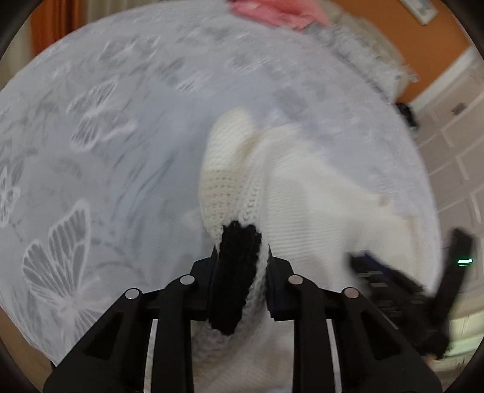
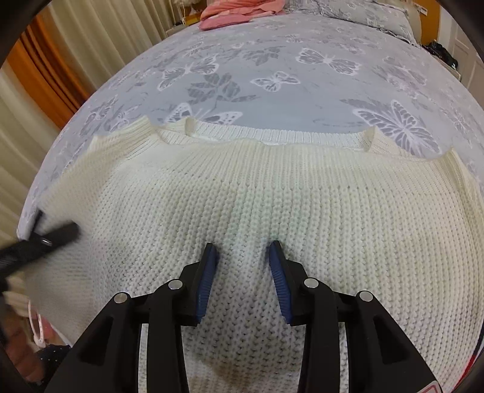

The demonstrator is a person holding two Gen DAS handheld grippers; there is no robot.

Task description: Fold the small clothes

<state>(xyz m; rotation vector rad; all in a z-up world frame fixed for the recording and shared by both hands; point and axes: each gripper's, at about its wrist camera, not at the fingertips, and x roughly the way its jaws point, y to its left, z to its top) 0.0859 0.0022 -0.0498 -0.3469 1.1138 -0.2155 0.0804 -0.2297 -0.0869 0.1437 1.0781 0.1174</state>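
Butterfly-print bed (image 2: 302, 99) carries a white sweater (image 2: 272, 187) at its near edge; left hand-held gripper (image 1: 239, 272) pinches its raised side edge, right hand-held gripper (image 2: 243, 257) hovers part-open, empty, above its middle.

One white knit sweater (image 2: 272, 196), one bed (image 2: 302, 99) with butterfly print, one pink garment (image 2: 236, 15) at its far edge, two grippers: left gripper (image 1: 239, 272), right gripper (image 2: 243, 251).

Grey butterfly bedspread (image 2: 302, 99), pink cloth (image 2: 239, 13) far end, beige curtains (image 2: 90, 33).
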